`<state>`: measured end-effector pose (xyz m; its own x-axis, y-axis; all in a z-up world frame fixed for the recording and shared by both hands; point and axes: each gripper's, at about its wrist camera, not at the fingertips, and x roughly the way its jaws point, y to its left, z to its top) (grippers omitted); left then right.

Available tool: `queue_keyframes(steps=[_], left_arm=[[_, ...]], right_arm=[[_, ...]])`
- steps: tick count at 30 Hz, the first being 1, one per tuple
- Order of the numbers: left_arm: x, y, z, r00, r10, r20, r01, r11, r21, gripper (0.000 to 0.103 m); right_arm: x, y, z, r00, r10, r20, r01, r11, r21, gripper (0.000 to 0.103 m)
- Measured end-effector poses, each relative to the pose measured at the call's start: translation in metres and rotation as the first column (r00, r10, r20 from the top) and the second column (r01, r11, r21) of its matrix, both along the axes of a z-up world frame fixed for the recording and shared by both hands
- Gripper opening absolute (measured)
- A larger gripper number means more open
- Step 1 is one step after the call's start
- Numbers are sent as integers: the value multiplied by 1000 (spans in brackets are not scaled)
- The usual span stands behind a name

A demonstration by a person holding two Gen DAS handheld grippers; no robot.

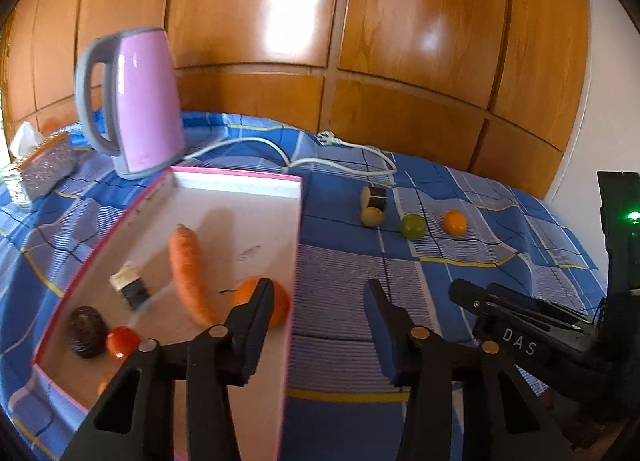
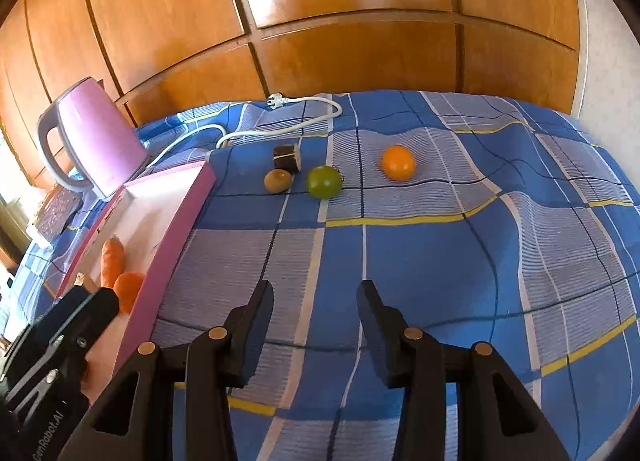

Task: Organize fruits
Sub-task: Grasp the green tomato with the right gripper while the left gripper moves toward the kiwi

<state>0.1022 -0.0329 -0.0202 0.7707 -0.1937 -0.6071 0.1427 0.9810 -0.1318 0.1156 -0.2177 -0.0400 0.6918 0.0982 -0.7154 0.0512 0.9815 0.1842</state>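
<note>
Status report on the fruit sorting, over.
Left hand-held gripper open, straddling the tray wall. Right hand-held gripper open, empty. Green fruit and orange on the cloth. Path clear.

In tray (image 1: 240,181): one carrot (image 1: 186,265), one orange (image 1: 276,301), one tomato (image 1: 122,341), one avocado (image 1: 86,331), one dark block (image 1: 130,287). On cloth (image 2: 440,261): one orange fruit (image 2: 398,162), one lime (image 2: 324,181), one kiwi (image 2: 277,180), one dark roll (image 2: 287,157). One kettle (image 1: 140,101).

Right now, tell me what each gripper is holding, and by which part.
Nothing is held. The left gripper stands open astride the pink tray's right wall without pressing it; the right gripper is open over bare tablecloth.
</note>
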Motion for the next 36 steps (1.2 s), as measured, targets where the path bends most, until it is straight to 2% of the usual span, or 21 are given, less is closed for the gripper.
queue_keyframes(steps=[3,11,23,28,29,36], left_arm=[[12,-7,-2,1000,-14,-18,14,1000,-6,40],[44,-20,-6,998,-12,-62,10,999,-31,40],[75,-27,-16,994,2,-107,-8,998,-55,40],[85,-27,-22,991,7,-135,-17,997,-69,40],[86,-27,-23,991,6,-137,-16,997,-72,40],[99,-34,-29,985,0,-175,-15,996,-85,40]], right_arm=[[11,-4,-1,1000,4,0,-4,1000,2,44],[50,-13,-8,1000,-1,-18,2,1000,11,44],[115,-3,-23,997,28,-67,-30,999,-31,44],[126,0,-29,997,32,-65,-35,998,-51,42],[126,0,-30,998,29,-62,-32,998,-58,33],[116,-8,-29,999,16,-48,-18,999,-46,33]])
